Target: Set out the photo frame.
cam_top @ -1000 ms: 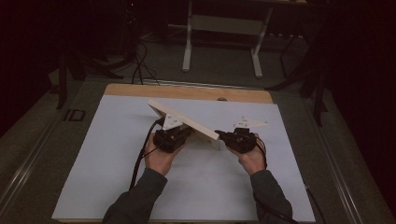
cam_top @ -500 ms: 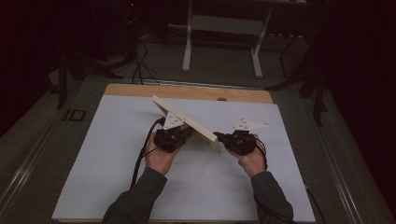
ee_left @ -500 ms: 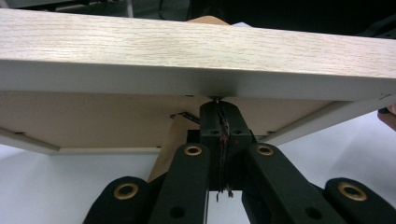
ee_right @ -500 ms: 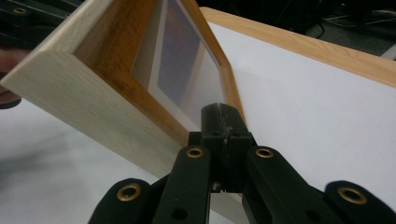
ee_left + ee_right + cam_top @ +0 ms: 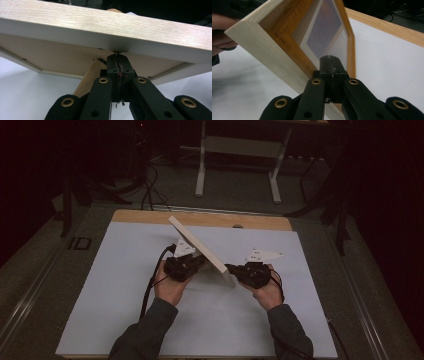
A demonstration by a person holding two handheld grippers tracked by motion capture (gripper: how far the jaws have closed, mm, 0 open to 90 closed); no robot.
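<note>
Wooden picture frame [image 5: 200, 248] tilted on edge near the middle of the white table cover [image 5: 100, 285], running from 11 o'clock to 5 o'clock in the high view, near corner down by the cover. Left gripper [image 5: 192, 264] tucked under the frame's back at about 9 o'clock of its middle, jaws fully closed with tips together against the lower edge of the frame's pale rim [image 5: 105, 30]; backing board and a wooden stand leg [image 5: 87, 77] seen behind. Right gripper [image 5: 231, 268] at 3 o'clock of the frame's near end, jaws likewise fully closed, tips touching the frame's glazed front [image 5: 324, 32]; nothing clamped between either pair. Both hands [image 5: 170, 287] low, at 6 o'clock of the frame. Bare wooden table edge [image 5: 150, 217] at 12 o'clock.
</note>
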